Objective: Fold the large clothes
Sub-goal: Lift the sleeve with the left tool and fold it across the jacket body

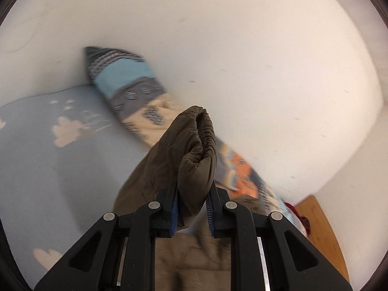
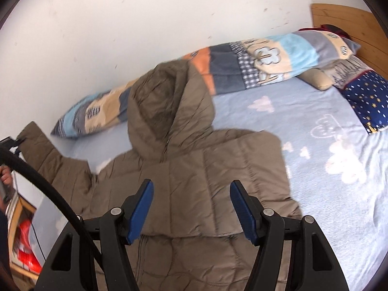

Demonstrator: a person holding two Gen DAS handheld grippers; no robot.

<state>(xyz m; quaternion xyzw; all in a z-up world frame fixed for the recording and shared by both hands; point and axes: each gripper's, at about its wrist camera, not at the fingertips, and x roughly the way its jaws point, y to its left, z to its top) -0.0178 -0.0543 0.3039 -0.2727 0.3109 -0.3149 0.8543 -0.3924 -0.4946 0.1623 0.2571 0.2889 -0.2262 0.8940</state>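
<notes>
While the brown jacket (image 2: 194,169) is spread on the bed (image 2: 327,145) with one sleeve folded across its body, its other sleeve's cuff (image 1: 196,155) is pinched by the left gripper (image 1: 192,208); the right gripper (image 2: 191,208) is held wide open above it.

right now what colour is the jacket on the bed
Olive brown, quilted all over. The jacket shows best in the right wrist view, spread on the light blue bed sheet.

Bare sheet (image 2: 327,126) right of jacket (image 2: 194,165): open room. Rolled blanket (image 2: 242,68) lines wall (image 2: 121,24) beyond hood. Pillow (image 2: 366,97) and headboard (image 2: 351,21) close far right. Cable (image 2: 48,194) crosses left.
</notes>
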